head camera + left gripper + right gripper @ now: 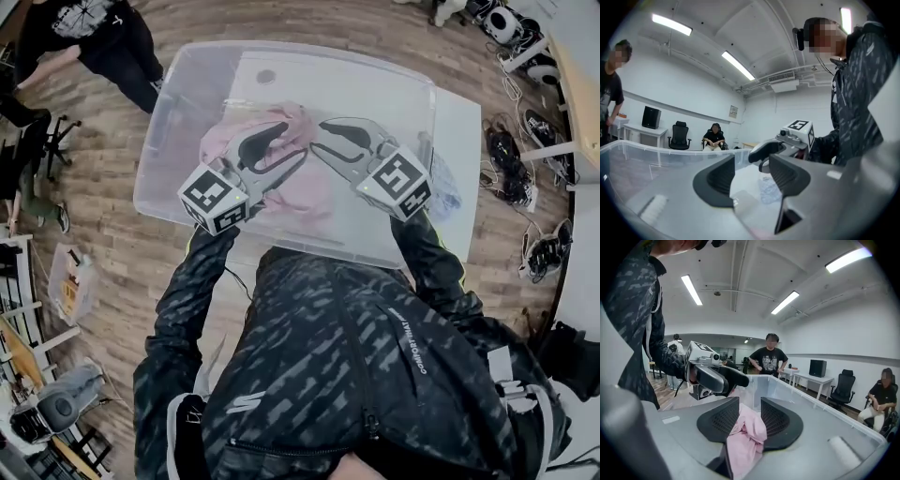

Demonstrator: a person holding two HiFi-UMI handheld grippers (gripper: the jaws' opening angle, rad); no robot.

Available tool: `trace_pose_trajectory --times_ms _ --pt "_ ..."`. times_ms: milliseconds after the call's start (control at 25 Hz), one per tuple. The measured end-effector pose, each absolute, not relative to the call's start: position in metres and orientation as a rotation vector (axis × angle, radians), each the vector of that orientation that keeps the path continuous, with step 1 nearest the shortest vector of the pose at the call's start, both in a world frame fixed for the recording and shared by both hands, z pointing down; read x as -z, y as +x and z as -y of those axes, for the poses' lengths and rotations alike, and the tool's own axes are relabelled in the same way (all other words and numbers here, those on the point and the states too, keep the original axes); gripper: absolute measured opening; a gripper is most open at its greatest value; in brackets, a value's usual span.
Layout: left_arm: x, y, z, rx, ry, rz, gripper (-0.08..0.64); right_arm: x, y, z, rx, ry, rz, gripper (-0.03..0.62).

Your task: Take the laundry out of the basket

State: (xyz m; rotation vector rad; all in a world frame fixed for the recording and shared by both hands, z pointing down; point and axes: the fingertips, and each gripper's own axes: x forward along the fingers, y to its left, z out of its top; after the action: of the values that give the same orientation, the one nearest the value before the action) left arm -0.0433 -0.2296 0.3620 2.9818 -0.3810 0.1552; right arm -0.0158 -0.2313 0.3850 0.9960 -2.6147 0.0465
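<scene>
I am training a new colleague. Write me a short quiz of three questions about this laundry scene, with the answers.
1. True or false: the left gripper has a garment between its jaws.
2. What sits between the jaws of the right gripper? A) a white towel B) a soft pink cloth C) nothing
3. Short answer: in the head view, above which container are both grippers?

Key: 1 false, its jaws stand apart and empty. 2 B. 3 the clear plastic basket.
</scene>
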Motion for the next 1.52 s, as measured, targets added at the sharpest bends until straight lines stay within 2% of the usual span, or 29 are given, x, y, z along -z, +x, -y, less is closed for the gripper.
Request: trace_pose_trajectory --times_ms 400,680,920,1280,1520 --pt "-0.397 -0.074 0.282 -0.217 3.030 0.098 0.356 -0.435 -0.057 0.286 -0.155 0.963 2.535 0.240" --pt "-0.462 -0.103 0.320 -0.399 2.957 0.067 0.396 -0.492 -0.087 0.321 -0.214 0.901 2.440 0.370" --pt "-0.514 -0.122 0.342 -0.543 2.867 0.076 0.455 -0.547 -0.099 0.337 -0.311 0.887 2.362 0.448" --pt "-0.588 -0.139 0.360 -0.845 2.814 0.001 0.492 -0.618 -0.086 0.348 -0.346 0.844 2.198 0.520" --pt "-0.619 -0.144 0.357 -0.889 2.733 -0.017 0.522 -0.655 -0.067 0.347 -0.479 0.838 2.143 0.551"
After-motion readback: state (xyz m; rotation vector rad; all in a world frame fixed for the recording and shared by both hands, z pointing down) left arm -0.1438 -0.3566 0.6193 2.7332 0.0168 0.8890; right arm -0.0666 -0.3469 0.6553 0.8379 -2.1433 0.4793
